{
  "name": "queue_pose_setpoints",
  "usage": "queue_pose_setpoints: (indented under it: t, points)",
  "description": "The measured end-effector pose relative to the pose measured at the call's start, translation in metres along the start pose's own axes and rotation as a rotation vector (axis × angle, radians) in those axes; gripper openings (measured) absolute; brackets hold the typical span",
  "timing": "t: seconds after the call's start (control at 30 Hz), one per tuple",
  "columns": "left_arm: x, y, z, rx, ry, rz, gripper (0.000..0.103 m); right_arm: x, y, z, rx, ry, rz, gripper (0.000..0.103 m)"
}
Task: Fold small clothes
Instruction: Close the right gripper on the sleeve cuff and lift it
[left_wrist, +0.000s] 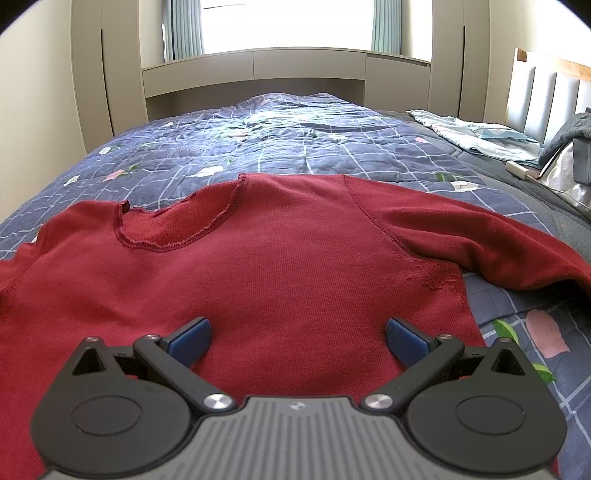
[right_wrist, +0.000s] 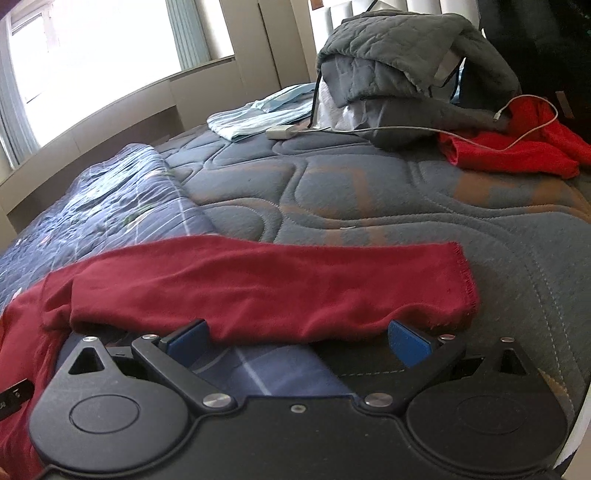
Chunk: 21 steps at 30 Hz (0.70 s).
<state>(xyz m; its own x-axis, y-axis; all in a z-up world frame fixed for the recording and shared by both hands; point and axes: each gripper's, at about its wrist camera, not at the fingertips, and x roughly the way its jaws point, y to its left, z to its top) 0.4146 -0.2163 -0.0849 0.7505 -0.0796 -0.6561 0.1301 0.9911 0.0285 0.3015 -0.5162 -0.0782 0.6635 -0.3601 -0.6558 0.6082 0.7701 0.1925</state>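
Observation:
A dark red long-sleeved top (left_wrist: 288, 266) lies spread flat on the bed, neckline to the far left, one sleeve (left_wrist: 480, 236) stretching right. My left gripper (left_wrist: 298, 341) hovers low over the top's body, open, its blue pads wide apart with nothing between them. In the right wrist view the same sleeve (right_wrist: 266, 288) lies across the frame, its cuff (right_wrist: 461, 284) at the right. My right gripper (right_wrist: 298, 341) is open just in front of the sleeve's near edge, and the cloth hangs over the tips of the blue pads (right_wrist: 408, 343).
A blue patterned quilt (left_wrist: 295, 140) covers the bed's left part, with grey quilted mattress (right_wrist: 369, 192) to the right. At the bed's head lie a folded light-blue sheet (right_wrist: 266, 114), a grey blanket pile (right_wrist: 406, 59), a bright red garment (right_wrist: 517, 144) and a white charger cable (right_wrist: 406, 129).

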Motion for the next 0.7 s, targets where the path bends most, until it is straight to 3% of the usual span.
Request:
queue_pose_setpoints:
  t: [0.27, 0.57, 0.7]
  points:
    - [0.0, 0.0, 0.0, 0.001, 0.0, 0.001, 0.103, 0.008, -0.013, 0.005, 0.101, 0.022, -0.011, 0.103]
    - [-0.001, 0.003, 0.004, -0.012, 0.012, -0.019, 0.103, 0.014, -0.057, 0.009, 0.529, -0.045, 0.056, 0.102]
    - [-0.003, 0.008, 0.014, 0.0, 0.046, -0.064, 0.103, 0.015, -0.064, 0.011, 0.627, -0.059, 0.011, 0.089]
